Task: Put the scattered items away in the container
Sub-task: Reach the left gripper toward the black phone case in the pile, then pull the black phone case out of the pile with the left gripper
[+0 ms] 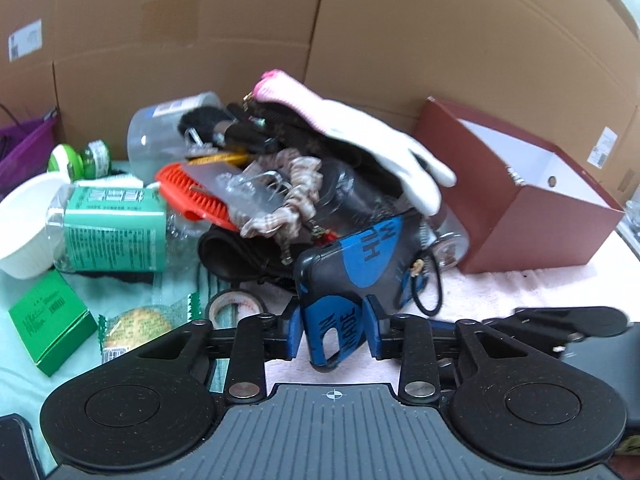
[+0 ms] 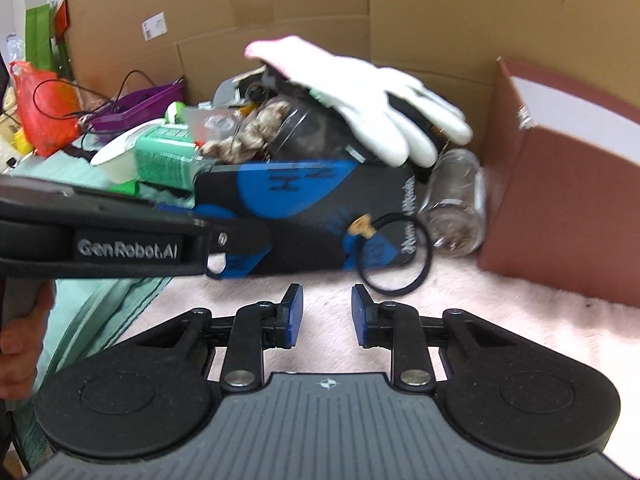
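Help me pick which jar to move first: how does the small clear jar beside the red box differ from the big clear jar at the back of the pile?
The small jar lies in the open on the pink cloth, close to the red box; the big jar is half buried behind clutter. The small jar shows a metal lid and brownish contents; the big jar bears a blue-and-white label, its contents unclear. Both are clear and lie on their sides.

My left gripper (image 1: 333, 330) has its blue pads (image 1: 294, 334) pressed on the near end of the blue-and-black phone case (image 1: 352, 268), which leans back into the heap. Behind the case a white glove (image 1: 384, 148) drapes over the pile, with a beige scrunchie (image 1: 292, 196) and an orange comb (image 1: 196, 196) to the case's left. Right of the case stands the open dark-red box (image 1: 532, 232); a black hair tie (image 1: 428, 288) lies just beside the case.
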